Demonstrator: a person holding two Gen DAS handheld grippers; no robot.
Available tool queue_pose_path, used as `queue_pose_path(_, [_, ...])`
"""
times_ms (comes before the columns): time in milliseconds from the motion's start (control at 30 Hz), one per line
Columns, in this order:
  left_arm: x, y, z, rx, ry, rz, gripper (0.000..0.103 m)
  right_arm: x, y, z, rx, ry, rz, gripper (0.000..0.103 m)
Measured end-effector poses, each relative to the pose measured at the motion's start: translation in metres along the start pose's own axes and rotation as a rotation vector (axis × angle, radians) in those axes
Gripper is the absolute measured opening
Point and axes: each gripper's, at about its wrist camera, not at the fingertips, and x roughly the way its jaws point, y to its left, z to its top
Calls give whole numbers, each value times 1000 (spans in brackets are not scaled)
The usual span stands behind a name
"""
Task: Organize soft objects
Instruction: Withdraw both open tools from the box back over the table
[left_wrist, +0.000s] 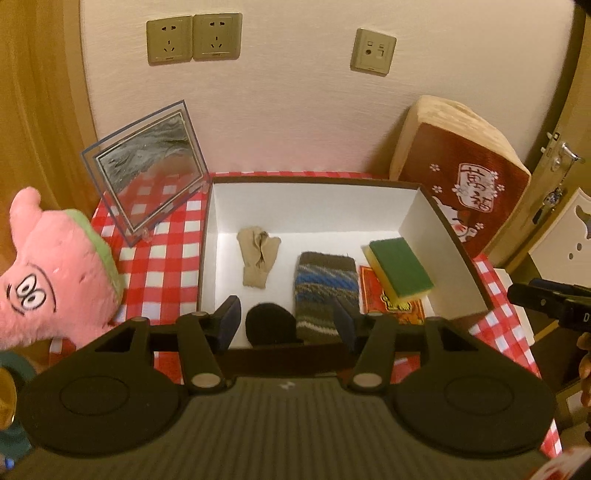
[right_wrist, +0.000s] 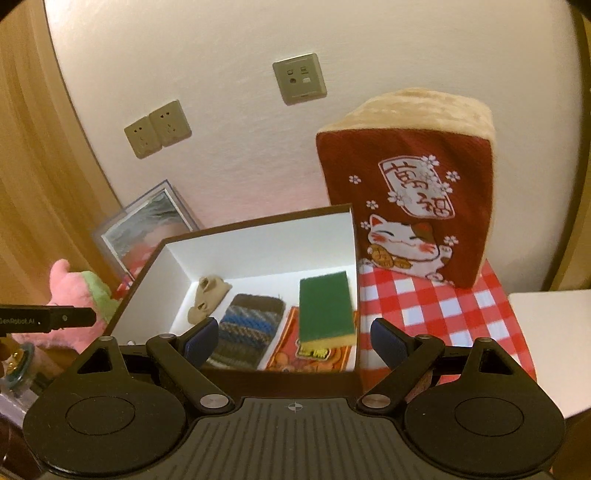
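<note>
An open box (left_wrist: 317, 178) with white inner walls sits on a red-checked tablecloth (left_wrist: 159, 266). In it lie a beige sock (left_wrist: 256, 256), a striped knit piece (left_wrist: 325, 291), a green and yellow sponge (left_wrist: 400, 269) on a red envelope (left_wrist: 406, 310), and a black round pad (left_wrist: 271, 325). My left gripper (left_wrist: 287, 310) hovers open over the box's near edge, nothing pinched. My right gripper (right_wrist: 293, 328) is wide open at the box's (right_wrist: 258, 221) near right corner, holding nothing. A pink plush (left_wrist: 55, 273) lies left of the box. A red cat cushion (right_wrist: 406, 192) leans on the wall to the right.
A clear photo frame (left_wrist: 147, 173) stands at the back left of the table. Wall sockets (left_wrist: 194, 37) are above. A door with a handle (left_wrist: 565, 155) is at the far right, and a white surface (right_wrist: 554, 332) adjoins the table's right side.
</note>
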Motion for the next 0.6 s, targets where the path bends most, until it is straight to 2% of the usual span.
queue_pose_path(300, [-25,4,-33,-31,13,-4,56,-29,4,-25,4,4,-11,89])
queue_pose_path(600, [-34,17,-87,-71,97,22,56,-48,-1,-70,3,78,-50,89])
